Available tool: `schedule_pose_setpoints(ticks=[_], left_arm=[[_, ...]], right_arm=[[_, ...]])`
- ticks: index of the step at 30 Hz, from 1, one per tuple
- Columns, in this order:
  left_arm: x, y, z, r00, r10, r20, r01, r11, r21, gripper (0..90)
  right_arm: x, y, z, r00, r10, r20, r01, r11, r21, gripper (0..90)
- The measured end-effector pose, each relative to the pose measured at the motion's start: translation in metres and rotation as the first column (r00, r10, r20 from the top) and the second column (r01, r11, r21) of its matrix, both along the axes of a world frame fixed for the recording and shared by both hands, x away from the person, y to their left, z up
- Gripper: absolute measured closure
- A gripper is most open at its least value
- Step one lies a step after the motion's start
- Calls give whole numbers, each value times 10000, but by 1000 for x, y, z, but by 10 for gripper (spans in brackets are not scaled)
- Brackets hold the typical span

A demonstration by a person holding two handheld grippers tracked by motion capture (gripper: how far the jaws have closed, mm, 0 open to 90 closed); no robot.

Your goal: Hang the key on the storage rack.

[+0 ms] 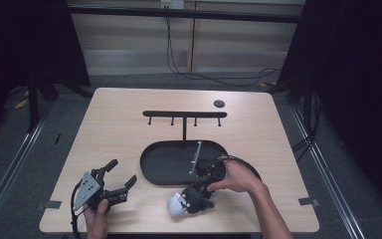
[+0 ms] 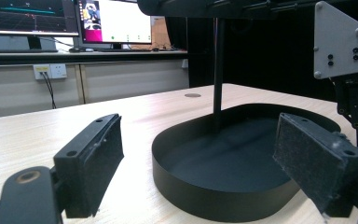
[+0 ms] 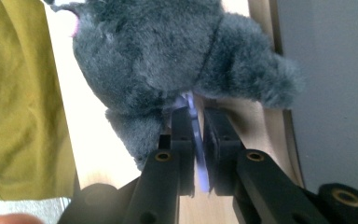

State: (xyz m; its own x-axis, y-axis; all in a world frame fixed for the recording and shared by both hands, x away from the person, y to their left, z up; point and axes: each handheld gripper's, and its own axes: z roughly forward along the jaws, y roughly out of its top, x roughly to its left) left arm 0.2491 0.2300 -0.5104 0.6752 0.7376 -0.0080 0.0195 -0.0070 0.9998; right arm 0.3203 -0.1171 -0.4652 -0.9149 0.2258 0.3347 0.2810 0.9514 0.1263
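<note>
The right gripper (image 3: 196, 122) has its 2 fingers (image 3: 182, 135) pinched on the purple tag (image 3: 196, 140) below the grey plush toy (image 3: 168, 56).

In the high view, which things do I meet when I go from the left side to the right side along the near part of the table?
Left gripper, black with a grey three-cornered plate, jaws open → white and dark grey plush toy → right gripper, black, held over the toy by the person's hand.

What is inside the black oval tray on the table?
Inside the black oval tray stands the rack's thin post, and a pale rod lies there. The right gripper and hand cover its near right part.
</note>
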Motion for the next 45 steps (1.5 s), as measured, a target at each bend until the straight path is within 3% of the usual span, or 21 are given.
schedule_pose_setpoints(ticks=[5, 16, 30, 34, 38, 45], left_arm=[[0, 0, 0, 10000, -33, -13, 33, 10000, -20, 154], [0, 0, 0, 10000, -38, -14, 38, 10000, -22, 154], [0, 0, 0, 10000, -42, -16, 42, 10000, -24, 153], [0, 0, 0, 10000, -56, 7, 56, 10000, 11, 153], [0, 0, 0, 10000, -46, -13, 46, 10000, -26, 154], [0, 0, 0, 10000, -46, -14, 46, 10000, -21, 153]], right_arm=[[2, 8, 2, 9991, 370, 210, -359, 9980, -517, 827], [2, 13, -3, 9979, 547, 333, -514, 9945, -909, 801], [2, 0, 6, 9985, 231, 496, -199, 9978, -637, 856], [2, 0, 1, 9979, 322, 561, -268, 9952, -943, 838], [3, 2, -4, 9983, 326, 491, -279, 9952, -938, 865], [2, 4, 4, 9993, 228, 309, -195, 9944, -1036, 872]])
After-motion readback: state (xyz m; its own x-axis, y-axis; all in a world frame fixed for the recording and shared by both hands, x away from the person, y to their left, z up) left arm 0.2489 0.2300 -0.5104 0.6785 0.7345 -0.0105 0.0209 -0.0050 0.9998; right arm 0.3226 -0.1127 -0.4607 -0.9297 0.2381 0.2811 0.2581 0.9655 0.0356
